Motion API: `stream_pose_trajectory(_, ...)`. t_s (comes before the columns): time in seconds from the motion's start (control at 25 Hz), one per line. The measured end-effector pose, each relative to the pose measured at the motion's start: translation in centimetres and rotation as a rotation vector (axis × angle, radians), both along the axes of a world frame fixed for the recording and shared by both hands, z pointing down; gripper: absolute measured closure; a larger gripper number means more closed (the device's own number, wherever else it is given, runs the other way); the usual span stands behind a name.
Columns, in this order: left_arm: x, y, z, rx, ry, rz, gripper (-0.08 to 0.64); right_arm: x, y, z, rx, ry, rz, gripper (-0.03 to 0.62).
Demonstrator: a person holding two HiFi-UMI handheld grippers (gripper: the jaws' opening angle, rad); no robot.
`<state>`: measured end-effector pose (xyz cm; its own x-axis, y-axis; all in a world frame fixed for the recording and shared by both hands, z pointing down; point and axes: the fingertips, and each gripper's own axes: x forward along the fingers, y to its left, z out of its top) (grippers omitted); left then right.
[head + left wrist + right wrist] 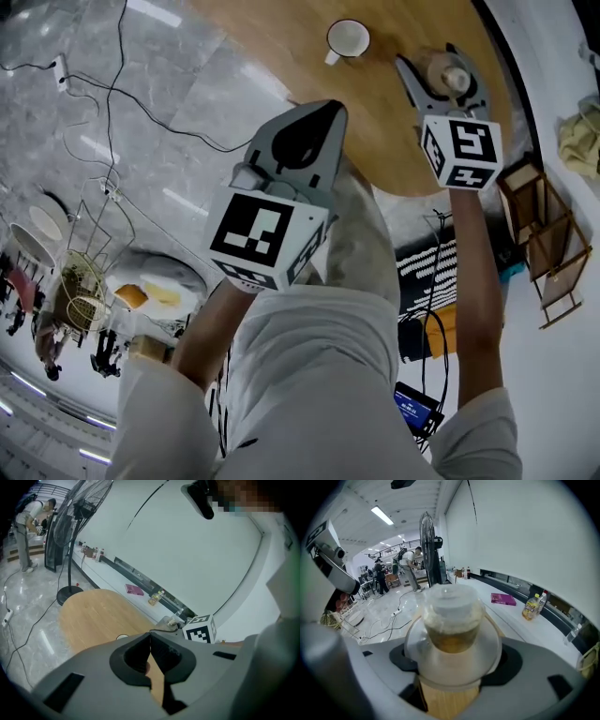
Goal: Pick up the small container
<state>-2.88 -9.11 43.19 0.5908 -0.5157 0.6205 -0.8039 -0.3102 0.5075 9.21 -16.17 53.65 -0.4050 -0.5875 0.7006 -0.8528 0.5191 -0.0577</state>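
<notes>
The small container (447,75) is a clear plastic tub with a lid and amber contents. My right gripper (433,64) is shut on it and holds it above the round wooden table (281,47). In the right gripper view the container (452,620) fills the middle, and the jaws of the right gripper (454,663) press on its wide lower rim from both sides. My left gripper (322,111) hangs nearer to me, over the table's edge, shut with nothing in it. The left gripper (150,641) shows its jaws meeting in the left gripper view.
A white cup (348,39) stands on the table left of the held container. A wooden rack (544,234) stands at the right, and cables (112,94) trail over the grey floor. A standing fan (75,513), a pink book (134,589) and bottles (154,598) lie beyond the table.
</notes>
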Motion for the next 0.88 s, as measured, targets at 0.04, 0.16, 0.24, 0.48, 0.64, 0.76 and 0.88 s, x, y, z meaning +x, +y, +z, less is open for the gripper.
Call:
stream_pose_trajectory(0.04,-0.3,-0.2,-0.5,0.010,-0.004,-0.006,0.540,-0.1,0.0,-0.5,0.004,-0.003,-0.005,0.272)
stream_pose_trajectory(0.16,-1.6,-0.1,-2.5,0.029,-0.019,-0.024,0.540,-0.7,0.9,-2.7,0.003,-0.019,-0.011,0.273)
stream_pose_trajectory(0.24,-2.2,-0.3,-3.9,0.049,-0.024,-0.028,0.540,-0.9,1.2,-4.2,0.011,-0.019,-0.017,0.273)
stream_pose_trajectory(0.48,-2.5,0.7,-7.2,0.091,-0.035,-0.040,0.540,-1.9,1.8,-8.7,0.042,-0.038,-0.030,0.273)
stream_pose_trajectory(0.64,-3.3,1.4,-9.1,0.106,-0.035,-0.094,0.540,-2.4,2.4,-11.7,0.060,-0.056,-0.026,0.273)
stream_pose_trajectory(0.76,-3.6,2.0,-10.7,0.128,-0.039,-0.114,0.540,-2.7,2.9,-13.9,0.075,-0.062,-0.030,0.273)
stream_pose_trajectory(0.88,-4.5,2.8,-12.2,0.143,-0.045,-0.137,0.540,-3.2,3.6,-16.1,0.088,-0.067,-0.036,0.273)
